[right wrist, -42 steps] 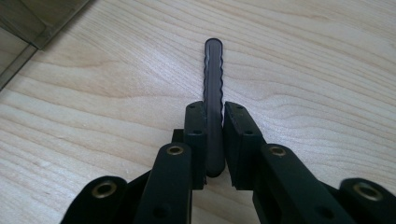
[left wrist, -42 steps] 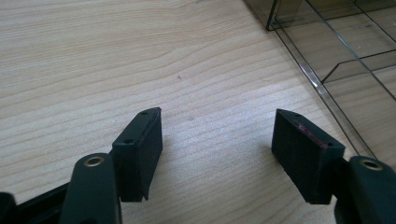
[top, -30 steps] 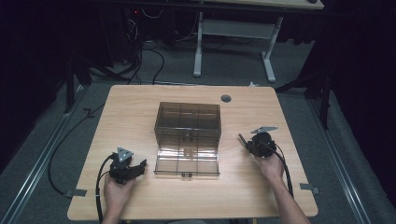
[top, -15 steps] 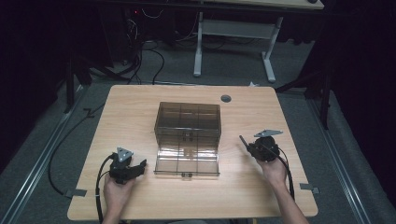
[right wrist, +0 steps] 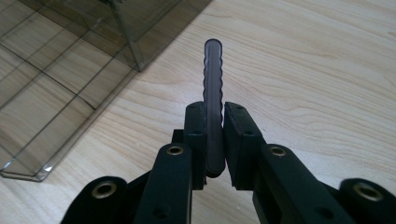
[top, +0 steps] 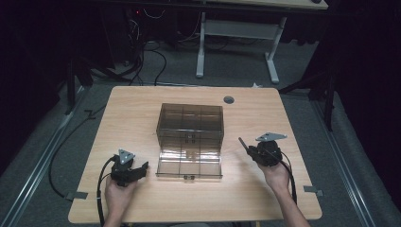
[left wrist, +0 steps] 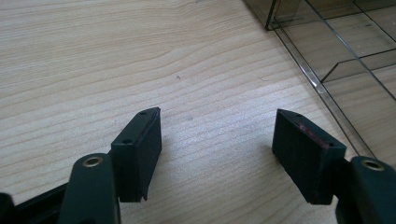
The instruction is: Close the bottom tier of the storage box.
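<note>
The right hand-held gripper (right wrist: 214,140) is clamping a slim, dark, wavy-edged divider strip (right wrist: 213,93), its pads pressing on the strip's lower end while the rest is sticking straight out ahead of the jaws. In the high view, that right hand-held gripper (top: 255,150) is sitting over the right side of the bench (top: 137,113), with the strip (top: 243,143) showing as a thin dark sliver pointing up and to the left, toward the clear smoked-plastic organiser box (top: 190,122).

That is the relation everything is hanging on: the box is lying just to the left of the strip's free tip, near but apart from it, and its open lid (top: 190,163) is lying flat toward the person, gridded into compartments. The strip's long axis is running in line with the gripper, so I'm reckoning the tip is going in first, and its flat face is needing to line up with a slot before it can seat. From the right gripper view, the box's near corner (right wrist: 135,60) is sitting ahead and to the left of the strip.

The left hand-held gripper (left wrist: 219,140) is standing wide open with nothing between its pads, only bare bench below. In the high view, it (top: 137,171) is resting near the lid's front left corner, jaws facing it. The right hand is plainly the one carrying the work; the left looks placed to steady the box.
</note>
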A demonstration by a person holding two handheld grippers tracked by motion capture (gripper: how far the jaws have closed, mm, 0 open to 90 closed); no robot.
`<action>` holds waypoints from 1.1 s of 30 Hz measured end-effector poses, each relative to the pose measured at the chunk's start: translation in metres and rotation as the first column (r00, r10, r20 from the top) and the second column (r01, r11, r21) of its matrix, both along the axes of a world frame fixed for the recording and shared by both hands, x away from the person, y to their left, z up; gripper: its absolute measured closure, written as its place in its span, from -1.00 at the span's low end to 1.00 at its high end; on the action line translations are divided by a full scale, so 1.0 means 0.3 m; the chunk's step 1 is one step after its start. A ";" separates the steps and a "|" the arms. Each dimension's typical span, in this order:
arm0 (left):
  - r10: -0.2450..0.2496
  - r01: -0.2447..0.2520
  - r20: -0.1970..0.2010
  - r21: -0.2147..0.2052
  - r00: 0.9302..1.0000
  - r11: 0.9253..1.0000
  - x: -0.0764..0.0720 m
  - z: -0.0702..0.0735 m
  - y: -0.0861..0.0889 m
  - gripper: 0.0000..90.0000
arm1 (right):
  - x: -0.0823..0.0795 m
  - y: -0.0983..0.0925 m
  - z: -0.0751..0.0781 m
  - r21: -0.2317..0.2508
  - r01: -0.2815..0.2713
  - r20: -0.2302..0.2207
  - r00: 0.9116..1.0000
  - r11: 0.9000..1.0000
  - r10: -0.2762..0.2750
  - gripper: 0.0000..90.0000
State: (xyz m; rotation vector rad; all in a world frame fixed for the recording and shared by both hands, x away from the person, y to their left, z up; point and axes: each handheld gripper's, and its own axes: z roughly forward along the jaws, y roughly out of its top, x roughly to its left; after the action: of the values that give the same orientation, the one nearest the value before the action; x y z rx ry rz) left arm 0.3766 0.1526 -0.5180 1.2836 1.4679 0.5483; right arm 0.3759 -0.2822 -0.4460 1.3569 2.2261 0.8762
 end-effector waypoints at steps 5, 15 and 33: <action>0.000 0.000 0.001 0.001 1.000 1.000 0.000 0.000 -0.002 -0.26 | -0.014 0.021 0.012 -0.003 -0.024 0.007 1.000 1.000 0.024 0.78; 0.000 0.000 0.001 0.002 1.000 1.000 0.000 0.000 -0.001 -0.26 | -0.060 0.078 0.042 -0.007 -0.086 0.028 0.996 0.996 0.086 0.78; -0.001 0.001 0.001 0.001 1.000 1.000 0.000 0.000 -0.001 -0.26 | -0.126 0.185 0.062 -0.005 -0.198 0.020 0.980 0.980 0.198 0.78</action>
State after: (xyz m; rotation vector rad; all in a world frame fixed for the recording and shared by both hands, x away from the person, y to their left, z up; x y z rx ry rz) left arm 0.3765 0.1523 -0.5181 1.2852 1.4665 0.5491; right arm 0.3380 -0.2267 -0.4275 1.1332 2.3758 0.9486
